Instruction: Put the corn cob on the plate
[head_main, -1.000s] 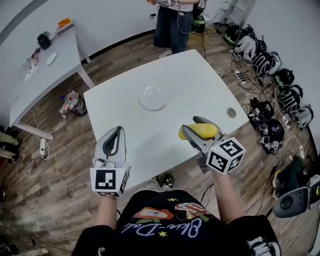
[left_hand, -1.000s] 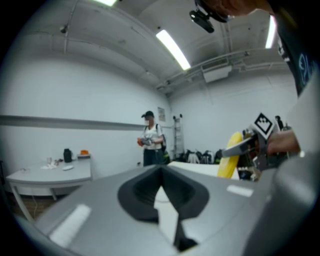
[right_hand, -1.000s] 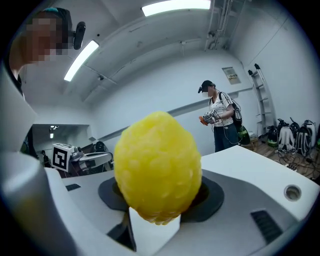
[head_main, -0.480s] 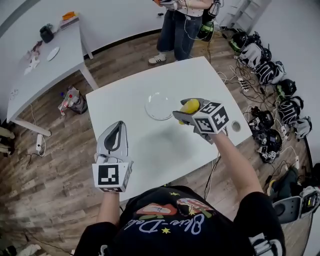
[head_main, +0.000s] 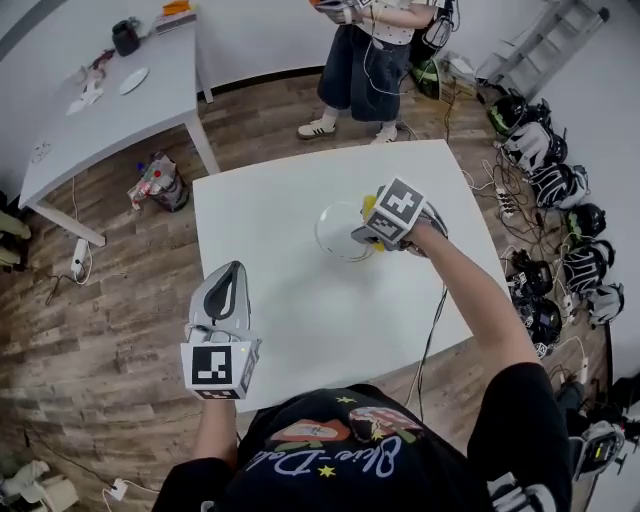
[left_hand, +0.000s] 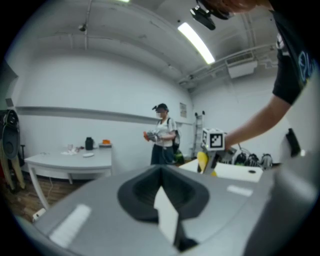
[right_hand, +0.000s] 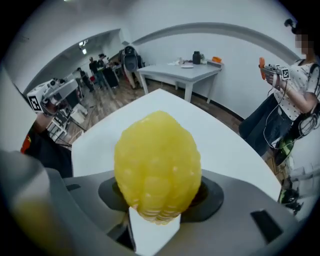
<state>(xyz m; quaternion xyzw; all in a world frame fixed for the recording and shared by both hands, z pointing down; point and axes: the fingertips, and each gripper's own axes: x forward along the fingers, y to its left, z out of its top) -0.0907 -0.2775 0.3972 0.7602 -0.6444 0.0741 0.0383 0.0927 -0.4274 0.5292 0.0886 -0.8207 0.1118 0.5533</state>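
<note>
Script lettering on the black shirt (head_main: 340, 452), not legible

The person wears a black short-sleeved T-shirt (head_main: 340, 462) with a colourful print and pale blue script. The grey left gripper (head_main: 234, 272) and right gripper (head_main: 367, 224) each carry a white cube (head_main: 218, 365) with black square markers.

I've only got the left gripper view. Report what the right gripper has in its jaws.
Observer: The right gripper is shut on the corn cob.
Operator: Give its position against the plate.
Observer: In the head view it is above the right side of the clear plate. I cannot tell whether the cob touches it.
Operator: Place my left gripper.
Observer: The left gripper is at the near-left part of the white table, apart from the plate.
</note>
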